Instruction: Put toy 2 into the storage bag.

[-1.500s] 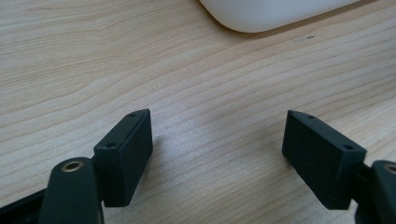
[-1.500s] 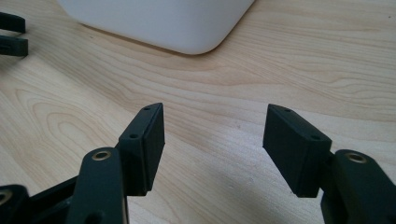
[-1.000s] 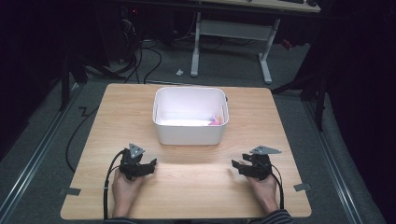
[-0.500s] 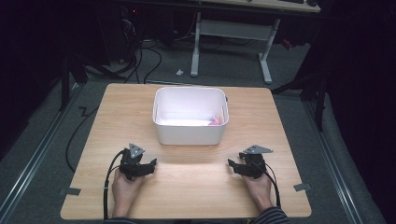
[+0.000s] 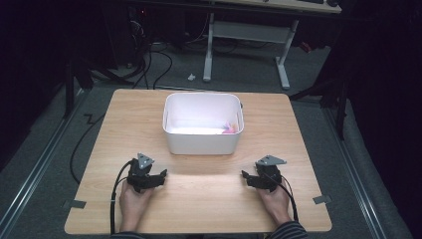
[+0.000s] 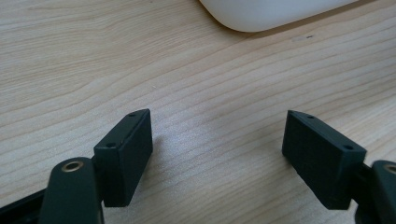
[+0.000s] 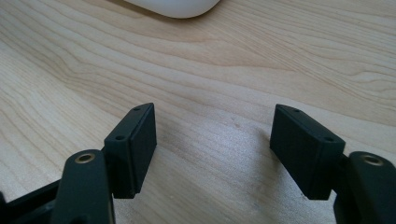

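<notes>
Evidently both tools are parked in a ready stance: the left gripper point(image 5: 158, 177) lies on the wooden table point(image 5: 298, 129) at about seven o'clock from the white plastic bin point(image 5: 203, 144), the right gripper point(image 5: 248, 177) at about five o'clock, each well apart from it with its tips angled inward toward the centre. Each gripper view shows the jaws spread wide over bare wood grain, pinching nothing, with a rounded corner of the bin near twelve o'clock, which suits a reach forward into it. That bin stands mid-table, presumably so either hand can get to it. Inside, against its right wall, lies something small and pinkish point(image 5: 229, 129); the glare there is too strong to tell what it is.
</notes>
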Demonstrator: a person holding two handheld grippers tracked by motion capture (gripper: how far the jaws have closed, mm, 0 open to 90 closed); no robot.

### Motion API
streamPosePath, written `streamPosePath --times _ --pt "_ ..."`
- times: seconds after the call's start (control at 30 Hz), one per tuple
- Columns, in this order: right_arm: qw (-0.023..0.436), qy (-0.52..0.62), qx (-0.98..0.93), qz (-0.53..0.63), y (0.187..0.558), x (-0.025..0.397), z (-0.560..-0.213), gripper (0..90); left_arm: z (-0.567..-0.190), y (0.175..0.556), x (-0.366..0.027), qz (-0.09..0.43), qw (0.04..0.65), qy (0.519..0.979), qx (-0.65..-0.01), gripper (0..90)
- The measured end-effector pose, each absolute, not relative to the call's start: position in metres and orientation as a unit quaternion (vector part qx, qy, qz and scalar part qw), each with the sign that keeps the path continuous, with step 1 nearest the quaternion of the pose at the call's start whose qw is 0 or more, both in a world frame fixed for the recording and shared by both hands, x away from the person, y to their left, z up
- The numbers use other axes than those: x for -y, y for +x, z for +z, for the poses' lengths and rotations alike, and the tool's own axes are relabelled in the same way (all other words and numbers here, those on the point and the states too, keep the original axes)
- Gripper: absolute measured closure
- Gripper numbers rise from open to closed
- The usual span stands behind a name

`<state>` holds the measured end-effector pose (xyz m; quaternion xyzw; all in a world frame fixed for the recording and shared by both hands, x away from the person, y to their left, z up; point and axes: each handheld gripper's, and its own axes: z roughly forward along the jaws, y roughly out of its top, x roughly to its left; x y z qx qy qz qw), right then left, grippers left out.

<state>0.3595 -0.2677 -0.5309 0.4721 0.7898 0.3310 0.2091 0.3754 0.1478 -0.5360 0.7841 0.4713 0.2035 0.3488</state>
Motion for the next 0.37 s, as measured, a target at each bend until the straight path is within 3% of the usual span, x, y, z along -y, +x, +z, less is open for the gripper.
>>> streamPosePath --times 0.37 --pt "0.212 0.482 -0.785 0.326 0.3599 0.2680 -0.5312 26.7 -0.5359 0.3756 -0.1477 0.204 0.348 0.784 -0.472 24.6"
